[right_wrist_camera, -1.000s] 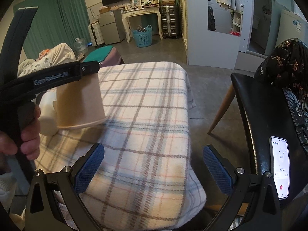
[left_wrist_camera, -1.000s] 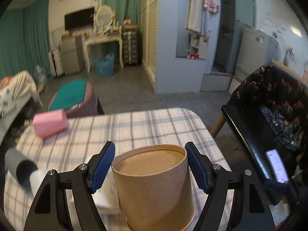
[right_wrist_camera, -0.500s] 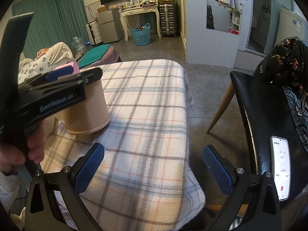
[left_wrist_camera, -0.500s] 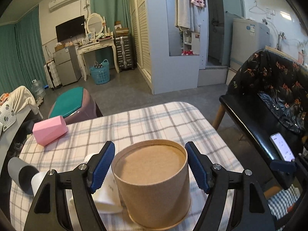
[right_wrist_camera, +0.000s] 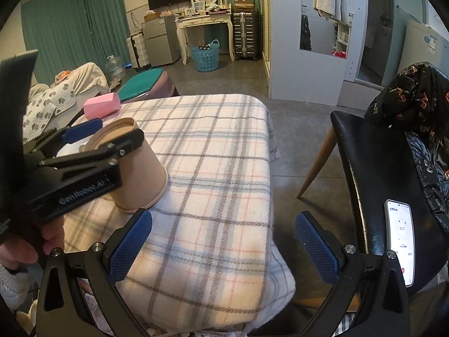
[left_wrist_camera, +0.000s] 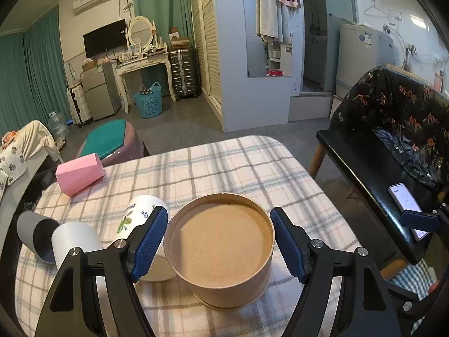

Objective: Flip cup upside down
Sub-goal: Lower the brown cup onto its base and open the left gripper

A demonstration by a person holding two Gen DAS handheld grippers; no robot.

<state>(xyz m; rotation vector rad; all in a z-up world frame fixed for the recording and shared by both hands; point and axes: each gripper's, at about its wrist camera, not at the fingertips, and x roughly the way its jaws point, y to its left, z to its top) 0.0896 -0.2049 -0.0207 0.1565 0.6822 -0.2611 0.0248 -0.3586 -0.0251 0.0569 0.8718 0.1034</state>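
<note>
A brown paper cup (left_wrist_camera: 221, 250) stands upside down on the plaid tablecloth (left_wrist_camera: 224, 168), base up, rim on the cloth. My left gripper (left_wrist_camera: 219, 241) is open, its blue pads on either side of the cup with small gaps. The right wrist view shows the same cup (right_wrist_camera: 140, 174) with the left gripper's fingers (right_wrist_camera: 84, 132) around its top. My right gripper (right_wrist_camera: 224, 241) is open and empty over the table's near right edge.
A white leaf-print cup (left_wrist_camera: 140, 213), a plain white cup (left_wrist_camera: 75, 241) and a grey cup (left_wrist_camera: 31, 233) lie on their sides left of the brown cup. A pink box (left_wrist_camera: 78, 172) sits at the far left. A black bench (left_wrist_camera: 378, 174) with a phone (left_wrist_camera: 407, 207) stands right of the table.
The brown cup has come down onto the cloth and my left gripper has tilted up and opened slightly off it. The right gripper has barely moved.
</note>
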